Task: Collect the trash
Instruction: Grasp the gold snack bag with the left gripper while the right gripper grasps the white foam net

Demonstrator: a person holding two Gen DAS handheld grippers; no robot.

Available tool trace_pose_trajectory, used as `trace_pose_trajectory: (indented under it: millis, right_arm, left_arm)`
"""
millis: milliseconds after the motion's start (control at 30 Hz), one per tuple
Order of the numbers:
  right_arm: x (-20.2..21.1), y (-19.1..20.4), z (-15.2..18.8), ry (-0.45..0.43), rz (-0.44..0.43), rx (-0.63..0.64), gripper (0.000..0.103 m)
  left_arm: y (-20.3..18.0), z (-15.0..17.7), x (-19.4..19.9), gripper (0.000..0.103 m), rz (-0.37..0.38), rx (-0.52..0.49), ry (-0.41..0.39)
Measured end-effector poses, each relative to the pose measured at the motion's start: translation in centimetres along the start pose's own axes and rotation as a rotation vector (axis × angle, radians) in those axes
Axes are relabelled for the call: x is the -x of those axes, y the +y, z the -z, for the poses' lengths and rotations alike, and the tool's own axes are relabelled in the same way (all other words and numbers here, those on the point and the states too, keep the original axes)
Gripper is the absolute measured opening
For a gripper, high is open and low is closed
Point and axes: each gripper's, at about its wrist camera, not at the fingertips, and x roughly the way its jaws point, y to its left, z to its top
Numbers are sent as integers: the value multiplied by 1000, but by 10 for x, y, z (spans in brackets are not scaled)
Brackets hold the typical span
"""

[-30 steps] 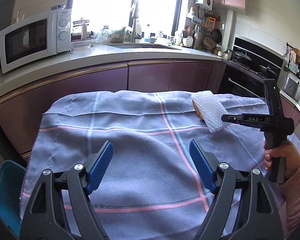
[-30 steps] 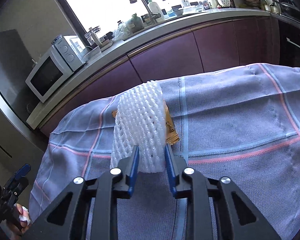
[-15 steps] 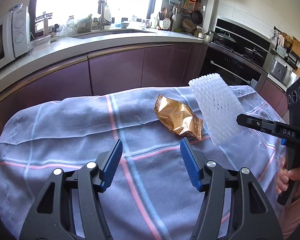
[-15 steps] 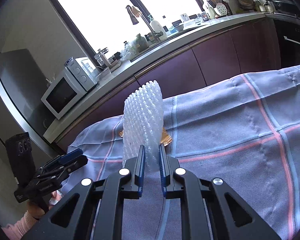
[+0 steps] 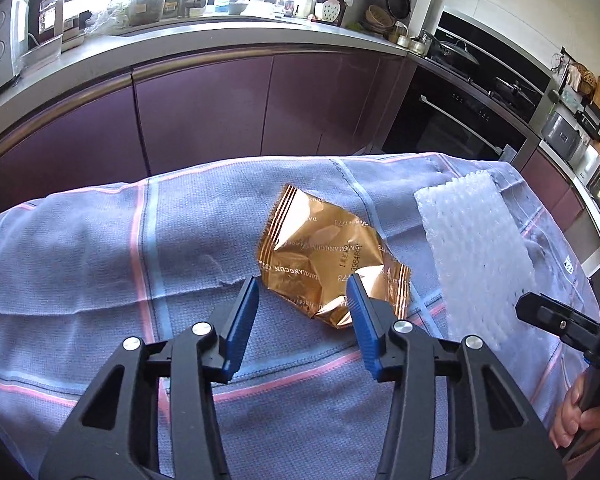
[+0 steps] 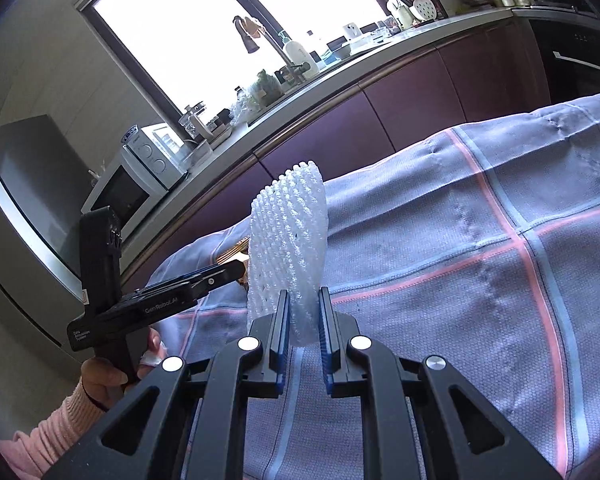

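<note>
On the table (image 5: 100, 240), my right gripper (image 6: 303, 320) clamps the foam net (image 6: 288, 236) while my left gripper (image 5: 300, 300), fingers just narrowing but gripping nothing, straddles the uncollected wrapper (image 5: 324, 256).

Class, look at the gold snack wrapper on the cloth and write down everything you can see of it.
The gold wrapper is a crumpled, shiny copper-gold foil packet with crimped, ridged ends and dark printed lettering. It lies flat on the checked blue cloth, apart from the white foam net beside it. The left hand-held gripper, whose jaws have just been closing, straddles its near edge; whether the right pad touches the foil cannot be told.
</note>
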Motion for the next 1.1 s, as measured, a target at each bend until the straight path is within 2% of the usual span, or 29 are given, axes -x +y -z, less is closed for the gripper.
trace_pose_trajectory:
  millis: [133, 267, 367, 733, 1100]
  right_arm:
    - [-4, 0, -1, 7, -8, -1, 12]
    - [-4, -1, -1, 10, -9, 3, 12]
    - [-2, 0, 0, 8, -10, 5, 12]
    - [6, 22, 1, -6, -62, 54, 12]
    - [-3, 66, 20, 35, -147, 103, 12]
  left_arm:
    - [10, -4, -17, 27, 27, 52, 35]
    - [12, -5, -22, 10, 24, 59, 28]
    - [10, -1, -14, 6, 16, 51, 9]
    - [-1, 24, 60, 4, -6, 8, -102]
    - [26, 76, 162, 4, -67, 15, -205]
